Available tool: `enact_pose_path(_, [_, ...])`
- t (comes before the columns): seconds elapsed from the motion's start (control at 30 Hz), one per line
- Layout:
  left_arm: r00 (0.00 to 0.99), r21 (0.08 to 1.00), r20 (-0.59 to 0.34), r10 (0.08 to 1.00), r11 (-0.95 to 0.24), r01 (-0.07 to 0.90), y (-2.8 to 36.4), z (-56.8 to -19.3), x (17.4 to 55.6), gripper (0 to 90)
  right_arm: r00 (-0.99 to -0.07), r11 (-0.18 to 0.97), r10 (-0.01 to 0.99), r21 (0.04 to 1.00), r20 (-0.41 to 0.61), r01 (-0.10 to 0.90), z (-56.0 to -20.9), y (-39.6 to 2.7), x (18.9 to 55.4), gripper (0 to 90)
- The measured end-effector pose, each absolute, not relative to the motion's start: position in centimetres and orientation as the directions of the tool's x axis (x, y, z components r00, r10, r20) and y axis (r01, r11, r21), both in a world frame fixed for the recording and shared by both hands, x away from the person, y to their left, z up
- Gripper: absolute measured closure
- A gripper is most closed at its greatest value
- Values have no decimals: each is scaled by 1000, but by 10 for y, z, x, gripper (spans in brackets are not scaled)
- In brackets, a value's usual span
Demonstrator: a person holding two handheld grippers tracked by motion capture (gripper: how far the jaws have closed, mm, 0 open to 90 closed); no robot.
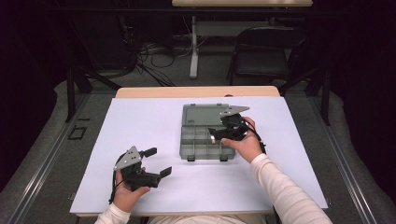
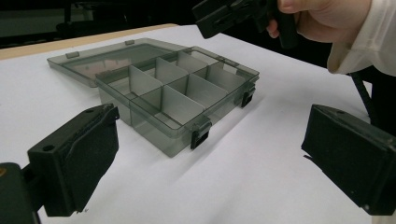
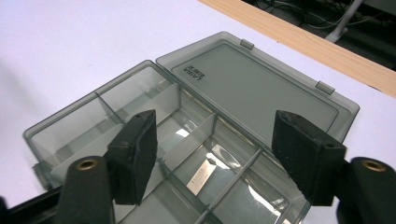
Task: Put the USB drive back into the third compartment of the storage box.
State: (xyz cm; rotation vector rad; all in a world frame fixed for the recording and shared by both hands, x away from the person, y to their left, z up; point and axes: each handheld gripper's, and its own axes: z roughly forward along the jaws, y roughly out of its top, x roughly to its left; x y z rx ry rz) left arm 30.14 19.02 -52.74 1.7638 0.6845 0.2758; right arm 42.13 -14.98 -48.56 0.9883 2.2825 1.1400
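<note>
The right gripper (image 3: pixel 212 154), jaws apart and empty, hovers directly over the open organizer box (image 3: pixel 84 126); a small silver plate (image 3: pixel 201 175) lies in a compartment below, between them.

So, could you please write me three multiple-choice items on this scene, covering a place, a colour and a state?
1. Where is the right gripper?
A. above the open box
B. on the floor
C. at the table's left edge

2. What colour is the box?
A. bright red
B. clear grey
C. yellow

3. How does the box's lid lie?
A. latched shut
B. taken off and stacked under the box
C. open, flat on the table

Answers:
1 A, its jaws stand apart over the compartments, around nothing.
2 B, the walls and dividers are see-through grey.
3 C, the lid lies back behind the compartments, hinged to them.
</note>
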Motion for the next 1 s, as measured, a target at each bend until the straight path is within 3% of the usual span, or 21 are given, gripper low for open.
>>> enact_pose_path(0.2, [801, 939, -154, 579, -166, 300, 191, -527, 301, 34, -669, 403, 743, 814, -25, 418, -483, -151, 412, 197])
enact_pose_path(1.0, [803, 943, -128, 582, -180, 281, 193, -526, 297, 44, -685, 334, 729, 866, 13, 372, -482, -156, 376, 159])
